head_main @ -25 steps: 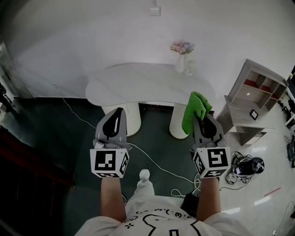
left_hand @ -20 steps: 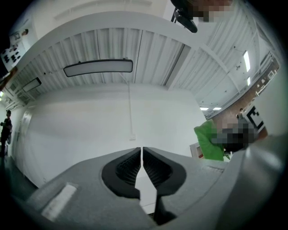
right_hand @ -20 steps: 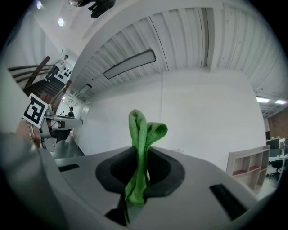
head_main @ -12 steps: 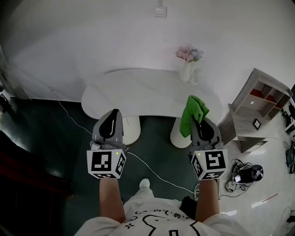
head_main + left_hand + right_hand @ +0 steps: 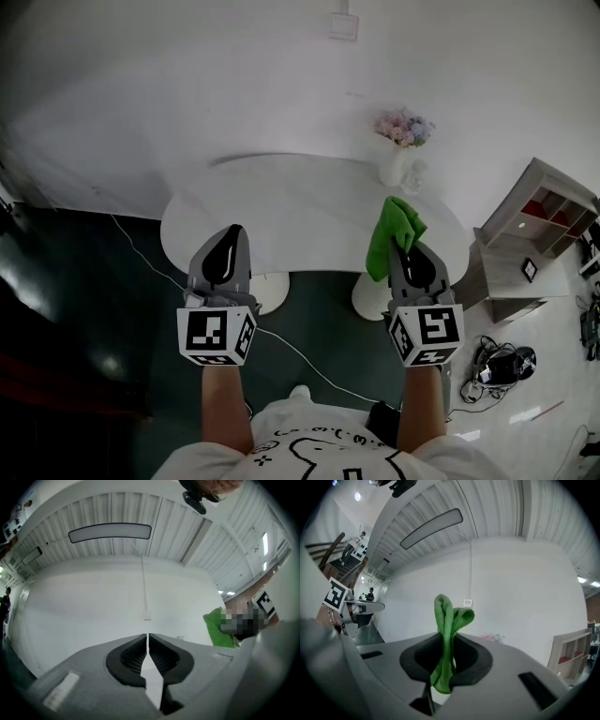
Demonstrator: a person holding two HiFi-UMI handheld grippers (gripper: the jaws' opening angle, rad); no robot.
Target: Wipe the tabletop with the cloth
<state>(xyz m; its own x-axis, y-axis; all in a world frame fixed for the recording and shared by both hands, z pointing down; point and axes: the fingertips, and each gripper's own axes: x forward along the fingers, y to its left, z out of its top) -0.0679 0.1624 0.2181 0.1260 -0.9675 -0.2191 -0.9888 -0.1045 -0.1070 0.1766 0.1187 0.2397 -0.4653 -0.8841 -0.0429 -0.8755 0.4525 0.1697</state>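
Left gripper (image 5: pixel 148 644), jaws pressed together on nothing, shows over the near rounded edge of a smooth white oval worktop (image 5: pixel 281 211), with broad open surface ahead. Right gripper (image 5: pixel 449 654) is clamped on a soft, folded green cloth (image 5: pixel 451 620), which stands upright in the air over the worktop's right end. A white vase (image 5: pixel 397 169) of flowers stands by the far right edge.

Bright green cloth (image 5: pixel 395 232), white tabletop (image 5: pixel 281 214), black-and-white square markers (image 5: pixel 216 332) on grey left gripper (image 5: pixel 237 232) and right gripper (image 5: pixel 395 249)
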